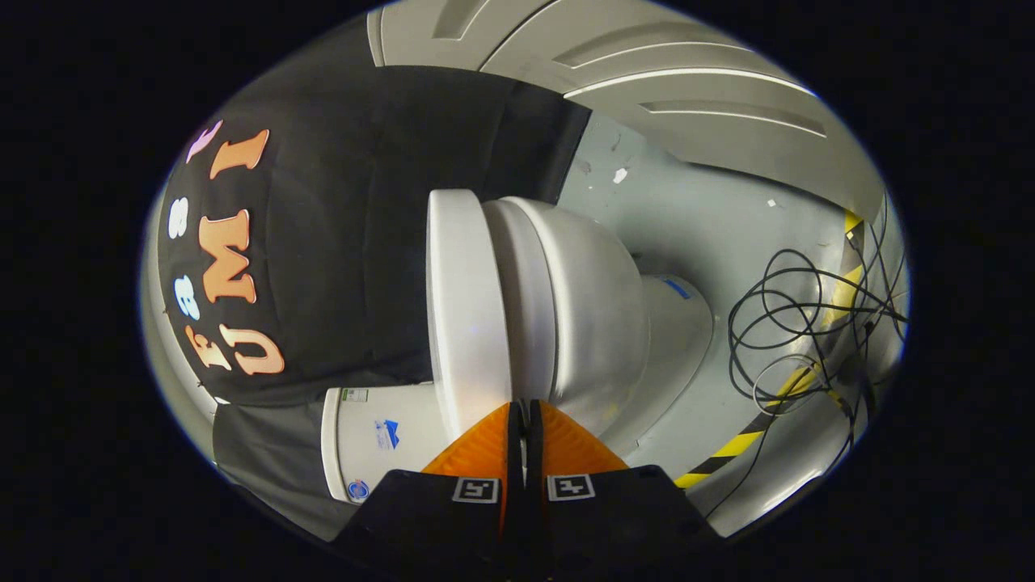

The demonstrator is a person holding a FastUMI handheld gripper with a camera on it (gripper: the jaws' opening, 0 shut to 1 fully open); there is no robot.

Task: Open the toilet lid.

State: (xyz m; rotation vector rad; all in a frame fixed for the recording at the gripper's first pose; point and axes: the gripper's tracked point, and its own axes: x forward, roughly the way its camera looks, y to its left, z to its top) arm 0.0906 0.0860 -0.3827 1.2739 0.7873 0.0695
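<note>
The view is rolled on its side, so the white toilet lies sideways in it. Its lid (462, 307) is a flat white slab resting down against the seat and bowl (594, 323). My gripper (522, 406) is shut, the fingers pressed together with just a thin slit between them. Their tips sit right at the seam where the lid's edge meets the seat rim. I see nothing held between the fingers. The fingers hide the part of the seam right at their tips.
The toilet's tank (368, 440) stands beside the lid, against the black cloth wall (356, 242). Loose black cables (796, 323) coil on the grey floor (695, 218) past the bowl, near a yellow-and-black tape stripe (728, 449). White panelled doors (647, 73) lie beyond.
</note>
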